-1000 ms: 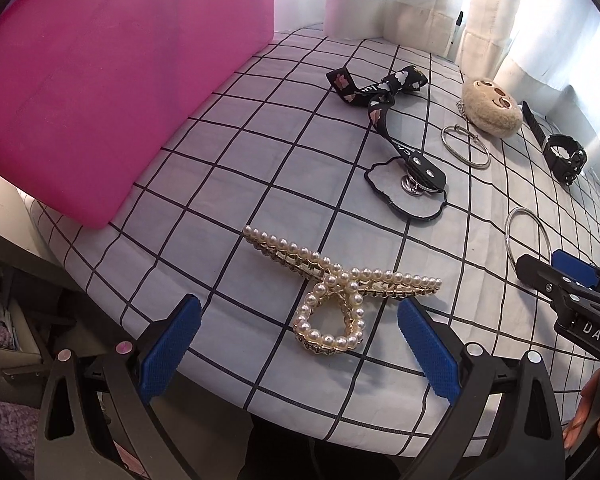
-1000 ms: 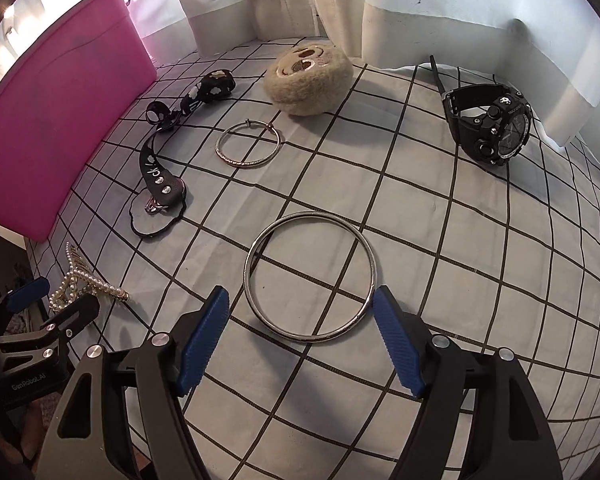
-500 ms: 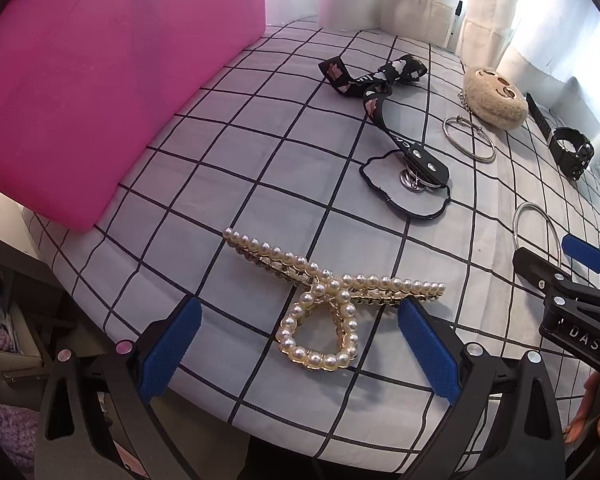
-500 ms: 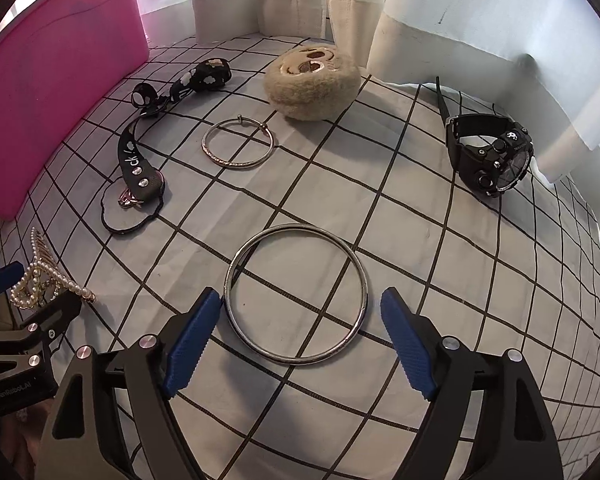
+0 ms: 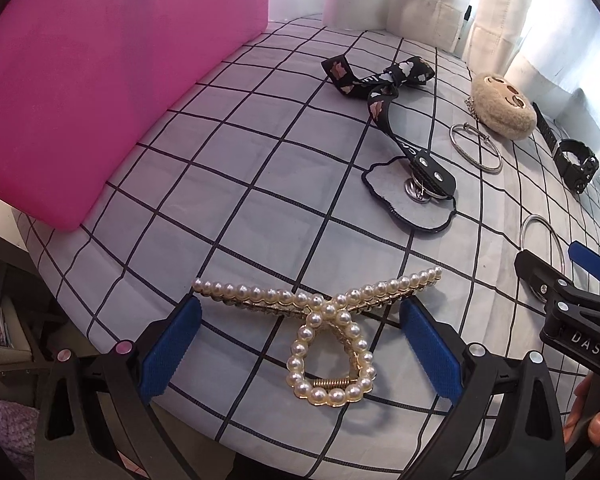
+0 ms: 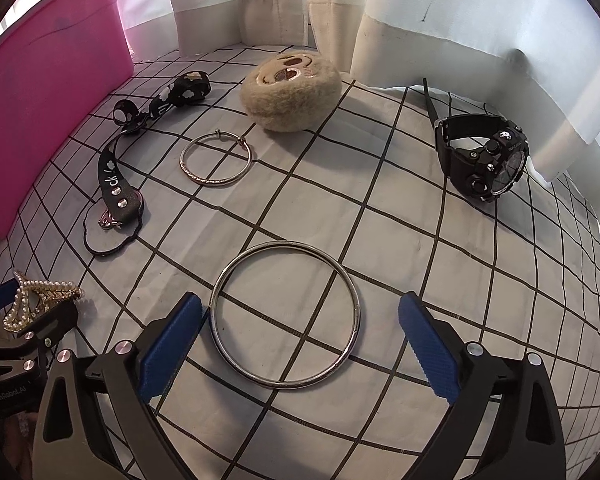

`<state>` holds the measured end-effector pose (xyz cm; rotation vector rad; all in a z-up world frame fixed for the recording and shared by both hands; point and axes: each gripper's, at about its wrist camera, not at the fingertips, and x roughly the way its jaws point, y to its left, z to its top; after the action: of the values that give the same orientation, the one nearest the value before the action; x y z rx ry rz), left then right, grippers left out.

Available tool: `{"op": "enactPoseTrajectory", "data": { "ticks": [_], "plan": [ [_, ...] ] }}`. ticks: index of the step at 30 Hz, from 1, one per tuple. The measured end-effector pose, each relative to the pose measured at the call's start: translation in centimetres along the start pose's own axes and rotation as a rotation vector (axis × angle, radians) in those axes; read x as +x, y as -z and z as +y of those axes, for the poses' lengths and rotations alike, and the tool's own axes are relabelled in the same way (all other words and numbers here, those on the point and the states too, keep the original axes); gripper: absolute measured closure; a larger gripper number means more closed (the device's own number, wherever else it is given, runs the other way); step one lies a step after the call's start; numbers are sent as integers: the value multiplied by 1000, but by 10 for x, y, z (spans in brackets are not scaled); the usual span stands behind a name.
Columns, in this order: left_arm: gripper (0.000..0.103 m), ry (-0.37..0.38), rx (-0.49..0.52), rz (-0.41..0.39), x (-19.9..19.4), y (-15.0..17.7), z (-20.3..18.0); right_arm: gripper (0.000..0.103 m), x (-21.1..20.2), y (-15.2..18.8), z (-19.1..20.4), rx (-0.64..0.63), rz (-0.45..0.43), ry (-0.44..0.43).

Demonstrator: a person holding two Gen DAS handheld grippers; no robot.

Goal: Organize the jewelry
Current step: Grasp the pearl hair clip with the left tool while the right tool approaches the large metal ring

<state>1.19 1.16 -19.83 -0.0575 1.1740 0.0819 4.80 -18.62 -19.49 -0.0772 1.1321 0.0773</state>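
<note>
While both grippers sit low over the checked cloth (image 6: 400, 240), neither holds anything. Left gripper (image 5: 300, 344) jaws wide, blue pads either side of the pearl hair claw (image 5: 324, 336), which lies flat on the cloth near the table's front edge; pads close to its ends, contact unclear. Right gripper (image 6: 300, 344) jaws wide too, straddling the near half of the large silver bangle (image 6: 285, 315), left pad just beside the rim, right pad apart from it. Farther back: small bangle (image 6: 216, 160), black ribbon strap (image 6: 114, 178) with its metal clip, plush beige pouch (image 6: 292, 94), black watch (image 6: 484, 156) at far right. Pink bin (image 6: 40, 100) stands along the left side of the cloth.
</note>
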Motion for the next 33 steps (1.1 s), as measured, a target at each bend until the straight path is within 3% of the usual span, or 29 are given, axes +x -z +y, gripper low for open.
{"op": "enactPoseTrajectory", "data": {
  "ticks": [13, 20, 29, 31, 33],
  "plan": [
    [6, 8, 22, -59, 0, 2, -1, 9, -5, 14, 4, 14, -38, 14],
    [6, 14, 31, -37, -1, 1, -2, 9, -12, 20, 7, 11, -23, 15],
    [22, 37, 68, -45, -6, 3, -9, 11, -16, 22, 8, 9, 0, 1],
    [27, 39, 75, -46, -7, 3, -11, 17, -17, 22, 9, 6, -3, -4],
    [27, 42, 76, -45, -7, 3, -10, 31, -22, 22, 12, -5, -16, -9]
  ]
}}
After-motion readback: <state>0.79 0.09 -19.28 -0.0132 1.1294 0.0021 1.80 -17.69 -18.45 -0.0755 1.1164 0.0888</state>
